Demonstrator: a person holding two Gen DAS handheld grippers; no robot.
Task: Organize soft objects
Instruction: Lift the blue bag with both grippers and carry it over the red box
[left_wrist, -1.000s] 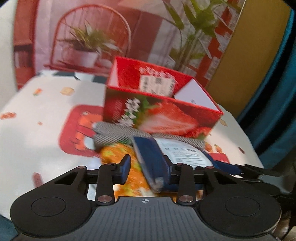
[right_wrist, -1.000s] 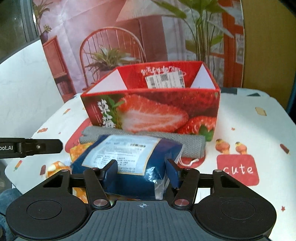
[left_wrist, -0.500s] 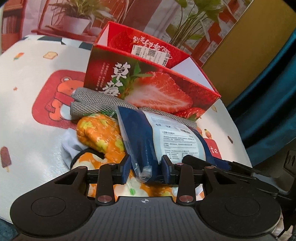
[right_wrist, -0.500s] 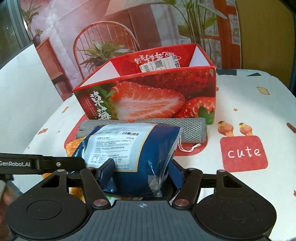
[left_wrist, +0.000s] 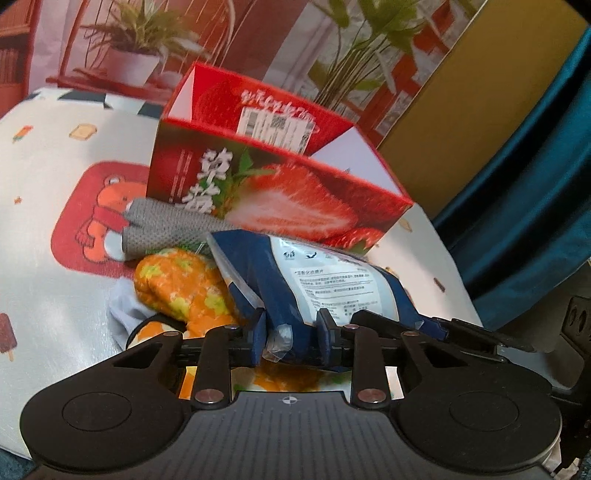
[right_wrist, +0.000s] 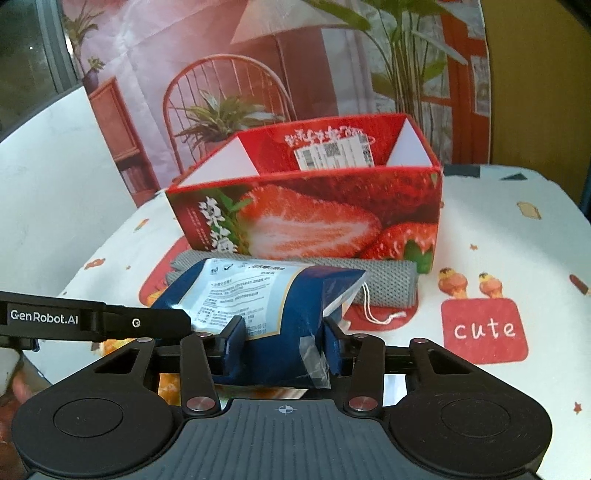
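Note:
A soft blue packet with a white label (left_wrist: 325, 291) (right_wrist: 258, 299) is held between both grippers, lifted above the table in front of an open red strawberry box (left_wrist: 280, 173) (right_wrist: 314, 214). My left gripper (left_wrist: 290, 338) is shut on one end of the packet. My right gripper (right_wrist: 282, 341) is shut on its other end. A rolled grey mesh cloth (left_wrist: 166, 225) (right_wrist: 388, 280) lies against the box front. An orange and yellow soft item (left_wrist: 177, 284) lies on the table below the packet.
The table has a white cloth with cartoon prints (right_wrist: 517, 236) (left_wrist: 48, 221). A white soft item (left_wrist: 123, 310) lies beside the orange one. A teal curtain (left_wrist: 535, 184) hangs to the right. A printed backdrop (right_wrist: 258, 74) stands behind the table.
Both grippers have closed more tightly on the blue packet and lifted it higher off the table. The left gripper's view has swung toward the box.

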